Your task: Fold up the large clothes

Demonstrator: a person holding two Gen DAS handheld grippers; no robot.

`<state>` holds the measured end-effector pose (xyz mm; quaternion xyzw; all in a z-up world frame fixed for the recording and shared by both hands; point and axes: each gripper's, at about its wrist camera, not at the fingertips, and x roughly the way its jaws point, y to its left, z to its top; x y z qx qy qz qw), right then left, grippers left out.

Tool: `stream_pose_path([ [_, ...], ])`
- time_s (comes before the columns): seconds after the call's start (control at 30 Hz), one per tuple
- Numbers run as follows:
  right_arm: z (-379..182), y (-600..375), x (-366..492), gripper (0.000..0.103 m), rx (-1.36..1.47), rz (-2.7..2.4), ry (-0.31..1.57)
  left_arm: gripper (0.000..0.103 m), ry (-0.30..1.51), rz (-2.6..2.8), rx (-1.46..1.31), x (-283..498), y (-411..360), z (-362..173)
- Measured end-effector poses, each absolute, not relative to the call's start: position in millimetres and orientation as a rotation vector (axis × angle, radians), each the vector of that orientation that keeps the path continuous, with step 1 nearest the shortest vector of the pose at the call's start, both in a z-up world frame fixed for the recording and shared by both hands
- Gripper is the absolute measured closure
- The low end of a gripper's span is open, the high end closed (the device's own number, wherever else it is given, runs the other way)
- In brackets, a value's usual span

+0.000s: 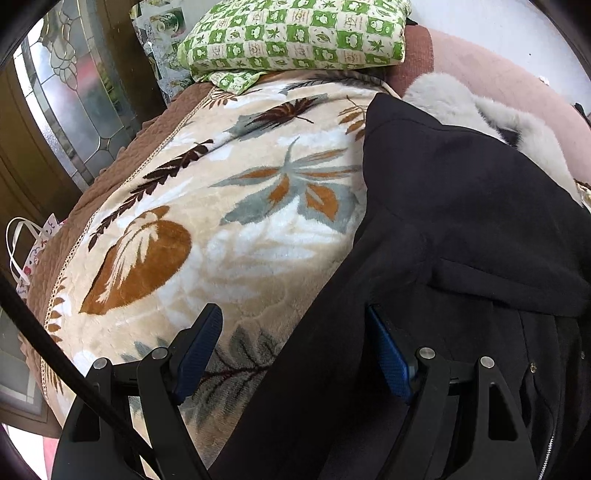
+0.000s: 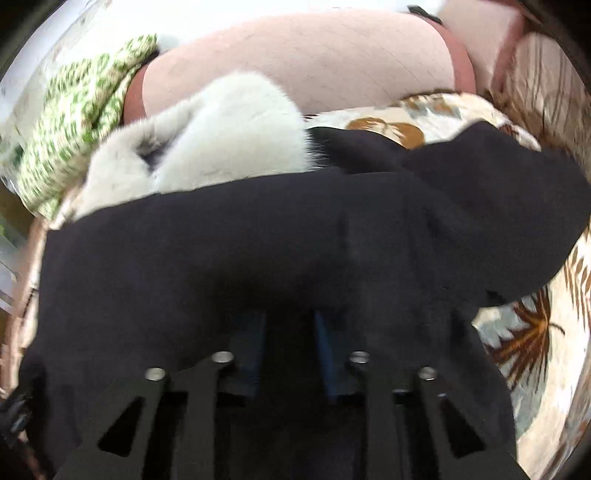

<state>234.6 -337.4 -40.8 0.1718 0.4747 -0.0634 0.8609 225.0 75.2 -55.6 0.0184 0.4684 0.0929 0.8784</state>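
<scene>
Step in hand: taking hold of the black coat (image 1: 461, 229) for a fold, as I read it; the right side looks gripped, the left not yet.
Bed, left edge: the leaf-print blanket (image 1: 207, 206) covers the bed, its brown quilted border running down this edge; a green checked pillow (image 1: 295, 33) lies at the far left corner.
Left gripper (image 1: 295, 350): jaws wide apart, holding nothing. Its left finger (image 1: 199, 347) hangs over bare blanket, and the right finger (image 1: 391, 362) is over the coat's left edge, so that edge runs between the two; whether either pad touches cloth I cannot tell.
Coat: spread over the middle and right of the bed, its pale fur collar (image 1: 491, 110) toward the far edge by a pink cushion (image 2: 306, 66). A zip shows at the near right of the left wrist view.
Right gripper (image 2: 290, 343): jaws nearly together, with dark coat fabric filling the narrow gap between the blue pads (image 2: 251, 347), so it reads as clamped on the coat near its near edge. This view is blurred.
Bed, right edge: a black sleeve or flap (image 2: 517, 221) lies out toward this edge over the blanket.
Next move: likely the left jaws must close on the coat's left edge, so both grippers can lift and carry the cloth over evenly.
</scene>
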Motion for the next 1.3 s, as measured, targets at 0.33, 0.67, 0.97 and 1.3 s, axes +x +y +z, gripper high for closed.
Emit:
stream_pose_path([
  [0.33, -32, -481, 171, 0.049, 0.500, -0.467, 0.890, 0.025, 0.959, 0.187, 0.014, 222, 73, -54],
  [0.67, -71, -630, 159, 0.026, 0.810, -0.639, 0.779, 0.025, 0.938, 0.129, 0.050, 225, 49, -63],
  [0.97, -76, -674, 202, 0.013, 0.829, -0.695, 0.737, 0.024, 0.958, 0.142, 0.092, 231, 40, -77],
  [1.3, 32, -615, 222, 0.090, 0.499, -0.712, 0.730, 0.024, 0.960, 0.135, 0.074, 227, 44, -73],
])
